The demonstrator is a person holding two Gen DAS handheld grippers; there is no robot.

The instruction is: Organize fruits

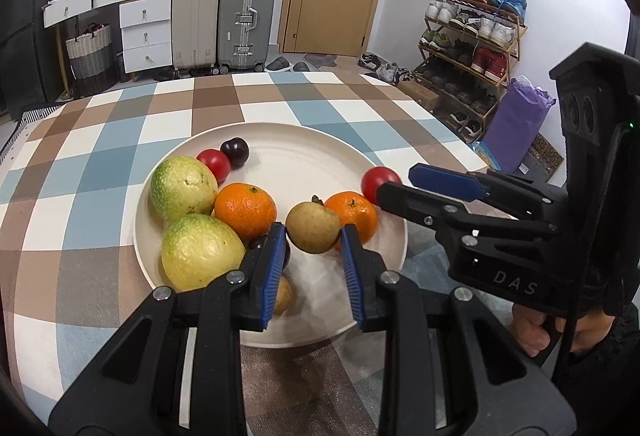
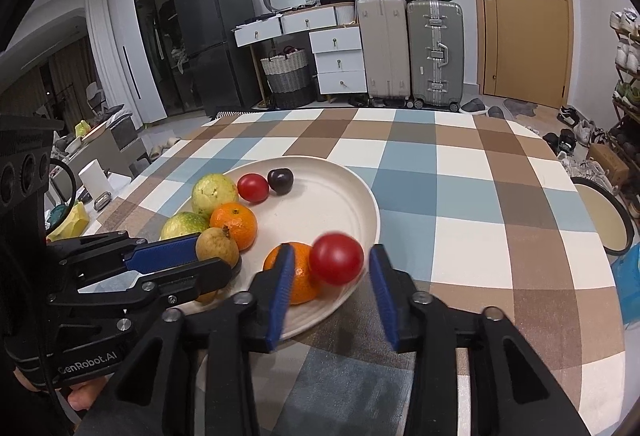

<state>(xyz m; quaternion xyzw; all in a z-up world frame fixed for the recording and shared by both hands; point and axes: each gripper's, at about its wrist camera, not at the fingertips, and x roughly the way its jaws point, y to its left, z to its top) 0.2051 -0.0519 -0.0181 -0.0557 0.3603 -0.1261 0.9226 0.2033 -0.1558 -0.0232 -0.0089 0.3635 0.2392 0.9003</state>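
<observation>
My left claw (image 1: 314,236) wide around pear (image 1: 313,227), centre frame on plate (image 1: 280,336); firm, grip mid-sides. My right claw (image 2: 330,268) wide around tomato (image 2: 336,259), lower centre; soft, slippery, squeeze lightly.

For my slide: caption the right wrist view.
Right hand-held gripper, open, frames a red tomato at the plate rim beside an orange.

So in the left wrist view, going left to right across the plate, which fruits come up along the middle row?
Upper green guava → left orange → brown pear → right orange → red tomato at the right gripper, all on the plate.
</observation>
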